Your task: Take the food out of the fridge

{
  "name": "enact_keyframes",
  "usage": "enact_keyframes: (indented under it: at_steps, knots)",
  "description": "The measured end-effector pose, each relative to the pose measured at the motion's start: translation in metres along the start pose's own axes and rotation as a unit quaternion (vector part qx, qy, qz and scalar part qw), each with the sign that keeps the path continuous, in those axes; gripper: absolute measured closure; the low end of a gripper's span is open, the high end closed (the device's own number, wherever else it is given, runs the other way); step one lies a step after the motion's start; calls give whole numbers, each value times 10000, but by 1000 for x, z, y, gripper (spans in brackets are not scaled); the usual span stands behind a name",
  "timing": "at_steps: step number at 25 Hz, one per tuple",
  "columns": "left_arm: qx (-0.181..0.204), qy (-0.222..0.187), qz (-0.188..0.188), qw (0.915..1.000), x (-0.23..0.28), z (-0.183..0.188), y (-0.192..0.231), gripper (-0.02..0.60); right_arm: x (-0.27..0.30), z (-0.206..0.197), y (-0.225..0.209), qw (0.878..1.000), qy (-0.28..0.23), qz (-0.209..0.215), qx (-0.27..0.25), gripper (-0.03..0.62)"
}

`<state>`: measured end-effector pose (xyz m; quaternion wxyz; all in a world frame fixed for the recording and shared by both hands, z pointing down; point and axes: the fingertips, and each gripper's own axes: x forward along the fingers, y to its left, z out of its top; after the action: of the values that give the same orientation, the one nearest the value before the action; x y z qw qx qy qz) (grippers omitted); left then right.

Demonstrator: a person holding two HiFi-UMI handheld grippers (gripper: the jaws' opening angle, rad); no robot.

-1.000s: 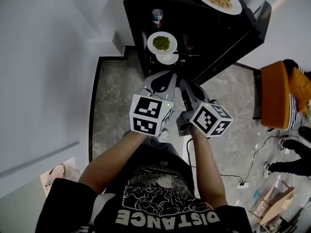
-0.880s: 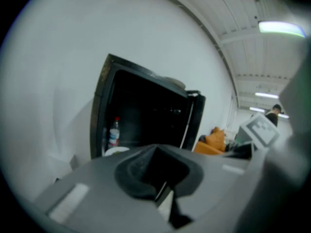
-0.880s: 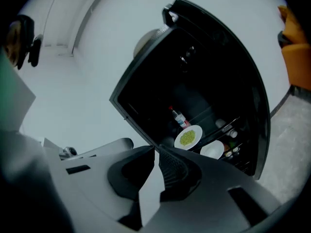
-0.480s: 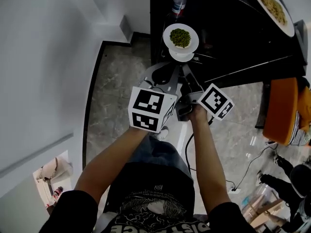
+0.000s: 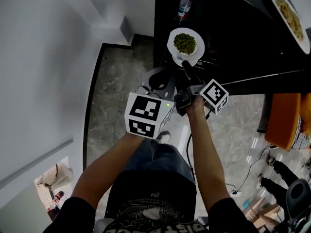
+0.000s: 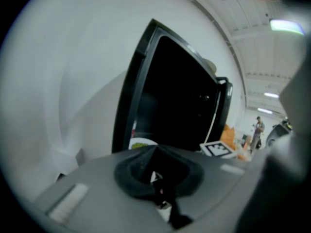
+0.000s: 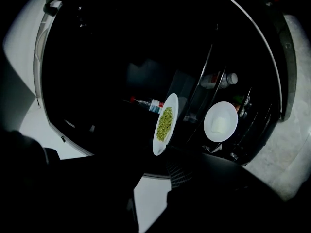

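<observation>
The black fridge [image 5: 233, 38] stands open ahead of me. On a shelf sits a white plate of green food [image 5: 185, 42] [image 7: 165, 123], with a smaller white dish [image 5: 187, 60] [image 7: 221, 121] just below it. My right gripper [image 5: 185, 67] [image 7: 154, 176] reaches into the fridge, open, its tips at the green plate's near rim; I cannot tell whether they touch it. My left gripper [image 5: 166, 77] [image 6: 160, 191] hangs back beside the right one, shut and holding nothing. A second plate of pale food [image 5: 291, 16] rests on top of the fridge.
A bottle [image 5: 183, 6] [image 7: 151, 104] lies on the shelf behind the green plate, another bottle [image 7: 218, 80] in the door rack. The fridge door [image 5: 262, 74] swings out to the right. An orange seat [image 5: 284, 118] and a floor cable [image 5: 252, 164] lie further right.
The right gripper has stretched forward until its tips meet the green plate's rim. The left gripper stays back. My head has moved closer over the fridge.
</observation>
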<state>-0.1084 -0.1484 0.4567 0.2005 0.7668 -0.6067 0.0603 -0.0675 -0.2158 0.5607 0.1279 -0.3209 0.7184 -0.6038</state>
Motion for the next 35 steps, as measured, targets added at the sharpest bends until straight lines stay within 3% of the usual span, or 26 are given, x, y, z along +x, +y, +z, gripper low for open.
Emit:
enact_keyframes:
  at_steps: [10,15,25,35]
  knots:
    - [-89,159,71,9998,4,-10,19,580,28,8,-18,9928,-191,11,1186,516]
    - [-147,181,55,9997,4,-10,22,580,28,7,-24,9808,-286,169,1924,573]
    - [-47,212,9,9998,-8,-4,13,580,8,3,-7,9846,-148,134,1735,582]
    - [78,93,95,9999,-45,17,-20,580,-77,-18,48,9862,66,202,1639,582]
